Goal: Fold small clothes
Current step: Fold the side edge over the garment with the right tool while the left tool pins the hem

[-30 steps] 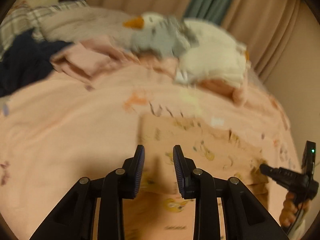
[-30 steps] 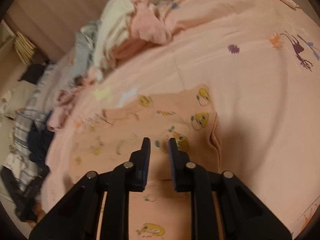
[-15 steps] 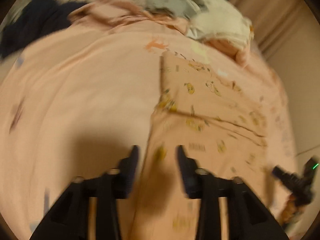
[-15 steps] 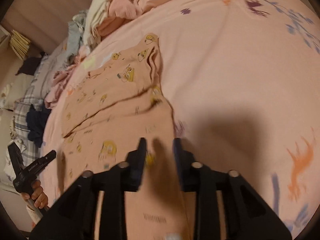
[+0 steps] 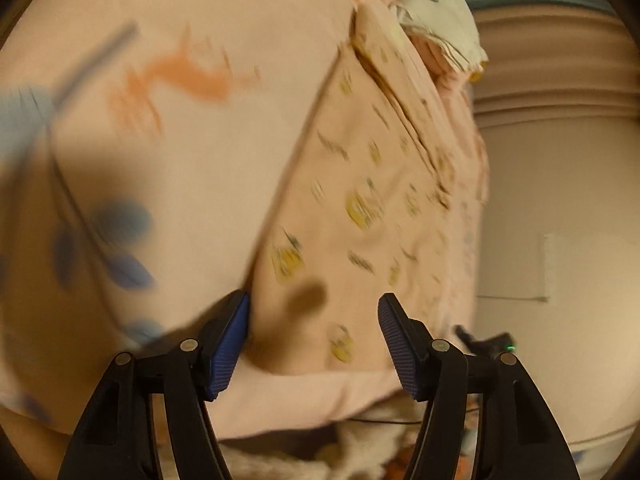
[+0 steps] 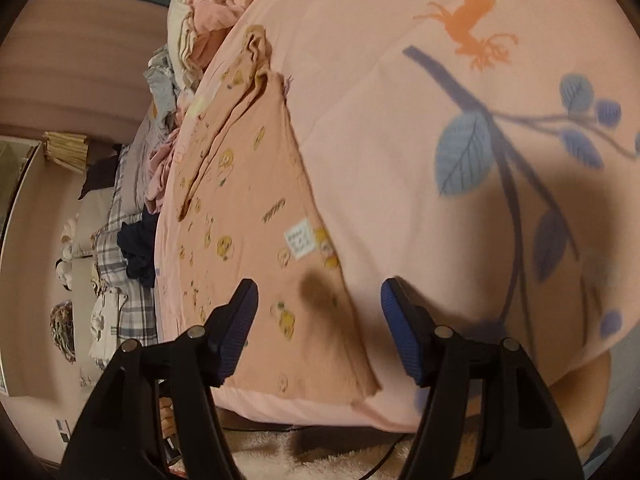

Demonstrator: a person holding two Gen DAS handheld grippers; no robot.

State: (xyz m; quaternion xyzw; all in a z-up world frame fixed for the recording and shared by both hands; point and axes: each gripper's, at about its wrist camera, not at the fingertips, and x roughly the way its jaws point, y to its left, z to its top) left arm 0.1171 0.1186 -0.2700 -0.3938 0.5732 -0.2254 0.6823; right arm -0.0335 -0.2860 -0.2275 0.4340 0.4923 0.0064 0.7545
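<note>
Along the near edge of the bed (image 6: 400, 168): printed peach garment (image 6: 248, 216) flat on the pink cover, long axis running away toward the laundry pile (image 6: 192, 32), near hem just ahead of both tools. Left tool (image 5: 314, 334) wide open, holding nothing, straddling the hem's left corner; right tool (image 6: 320, 326) equally wide, empty, over the right corner. Each corner nearest its own tool, so probably a two-corner pinch, then a carry along that axis.
</note>
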